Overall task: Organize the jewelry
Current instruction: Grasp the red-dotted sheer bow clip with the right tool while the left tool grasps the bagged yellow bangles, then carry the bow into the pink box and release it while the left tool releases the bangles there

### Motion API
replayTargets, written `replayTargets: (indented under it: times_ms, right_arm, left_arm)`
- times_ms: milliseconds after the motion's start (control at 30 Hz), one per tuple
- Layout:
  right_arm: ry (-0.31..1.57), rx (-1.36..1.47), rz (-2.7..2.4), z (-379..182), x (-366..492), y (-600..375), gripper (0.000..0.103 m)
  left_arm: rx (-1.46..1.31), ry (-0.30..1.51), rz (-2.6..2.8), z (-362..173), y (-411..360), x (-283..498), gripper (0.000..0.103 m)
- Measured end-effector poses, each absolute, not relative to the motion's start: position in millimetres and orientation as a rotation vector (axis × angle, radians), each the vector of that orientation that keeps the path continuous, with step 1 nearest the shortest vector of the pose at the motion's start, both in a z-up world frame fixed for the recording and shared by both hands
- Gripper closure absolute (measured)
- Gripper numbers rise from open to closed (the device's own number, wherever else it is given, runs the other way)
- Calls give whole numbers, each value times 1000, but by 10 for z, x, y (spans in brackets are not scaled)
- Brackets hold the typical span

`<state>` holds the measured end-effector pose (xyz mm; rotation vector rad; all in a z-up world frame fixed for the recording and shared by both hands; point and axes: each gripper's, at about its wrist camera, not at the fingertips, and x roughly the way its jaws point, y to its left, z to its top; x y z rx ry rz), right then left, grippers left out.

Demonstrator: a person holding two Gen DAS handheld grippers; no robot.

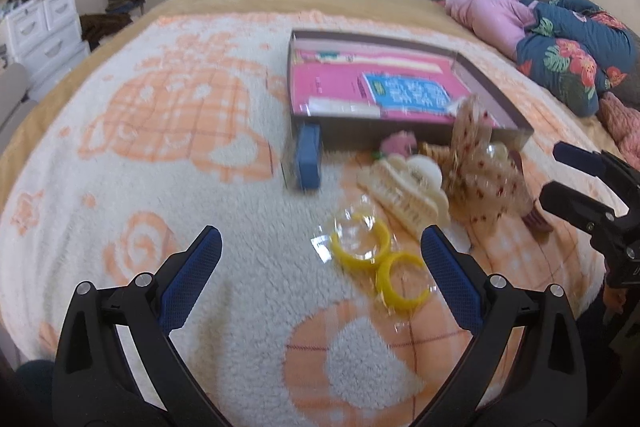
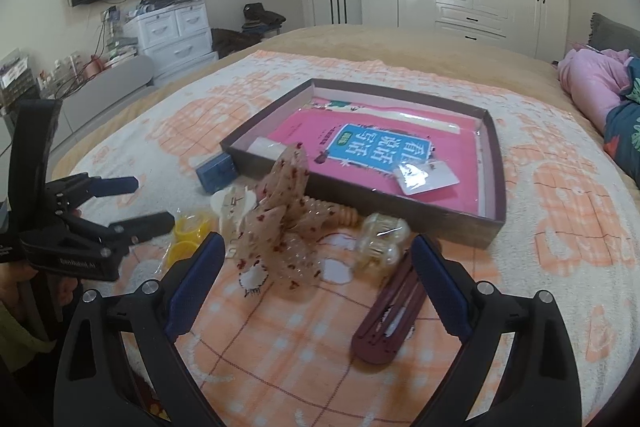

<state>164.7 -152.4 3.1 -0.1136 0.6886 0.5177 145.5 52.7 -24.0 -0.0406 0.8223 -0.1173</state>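
Left tongs [image 1: 320,251]: spread wide, empty, low over the yellow bangles [image 1: 362,247], likely lined up for a pick.
Right tongs [image 2: 320,255]: spread, empty, framing the bow [image 2: 280,223] and brown clip [image 2: 390,319].
Jewelry: heaped on the bed beside the tray [image 2: 490,227], none sorted yet.

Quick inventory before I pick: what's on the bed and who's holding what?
Box: 1, dark, open, mid-bed; pink book and bagged card inside.
Blue case: 1, at the box's near-left corner.
Yellow bangles: 2, bagged, before the left gripper.
Cream claw clip: 1, beyond the bangles.
Dotted bow: 1, beige and red, centre.
Clear bead bracelet: 1, bagged, right of the bow.
Maroon clip: 1, nearest, right.
Left gripper: open, empty.
Right gripper: open, empty.
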Motion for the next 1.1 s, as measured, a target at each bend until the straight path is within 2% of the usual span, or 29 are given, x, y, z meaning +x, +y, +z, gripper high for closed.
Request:
replayTargets:
  times_ms: [167,400,500,533,567,600,667,733,900,1100]
  right_arm:
    - [715,-119,546,-31,1668,-1445,21]
    - [773,-77,581,-114,1784,-1384,35]
    - [782,-72,595,-133,1830,-1341,48]
    - [785,-78,601,-141,1842,-1318,55]
    - [786,-83,607,-145,1845,-1295,63]
    - [785,-87,611,-147,1847,-1280,66]
    - [777,-93,621,-155,1829,-1247,84]
    - [773,-94,630,-161,1810,-1231,90]
    - [735,-104,635,-115,1723,-1266,94]
    - [699,-83,620,-10,1642,-1413,94]
  left_arm:
    - [-48,877,-164,-374,487,1505,14]
    - [-69,908,-201,-492,429,1585,31]
    - [-79,901,-221,-501,402,1601,40]
    - [-82,901,-230,-503,395,1606,45]
    - [-80,899,-235,-504,383,1606,46]
    - [-76,900,-235,-505,371,1609,49]
    - [-85,895,-255,-501,360,1597,60]
    - [-87,892,-258,-492,361,1589,66]
    - [-113,883,-265,-467,403,1569,74]
    - [-95,854,-266,-388,395,1478,75]
